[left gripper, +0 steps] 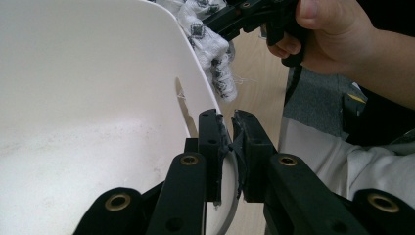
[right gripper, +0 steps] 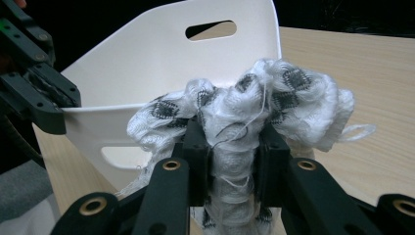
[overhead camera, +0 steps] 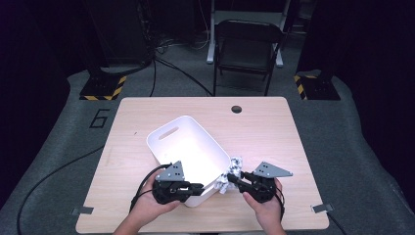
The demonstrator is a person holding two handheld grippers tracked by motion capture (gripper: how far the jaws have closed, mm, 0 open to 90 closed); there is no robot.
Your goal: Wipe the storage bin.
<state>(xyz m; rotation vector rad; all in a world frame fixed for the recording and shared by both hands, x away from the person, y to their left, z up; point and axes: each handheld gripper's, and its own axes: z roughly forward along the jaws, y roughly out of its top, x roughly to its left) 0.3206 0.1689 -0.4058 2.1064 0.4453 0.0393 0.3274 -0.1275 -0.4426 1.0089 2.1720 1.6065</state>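
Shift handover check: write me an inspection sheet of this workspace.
Surface: light wood table with a round hole near its far edge; bare apart from the job's things.
Job's things: white bin, tilted, with handle slots; white cloth with dark diamond pattern, bunched up beside the bin's near corner.
Clutter: nothing seen.
Grippers: left tongs shut on the bin's rim; right tongs shut on the cloth.
Cables: a black cable trails from each hand; more run across the floor behind the table.
Surroundings: dark folding chair behind the table, two stand bases with yellow-black stripes, grey floor marked 6.
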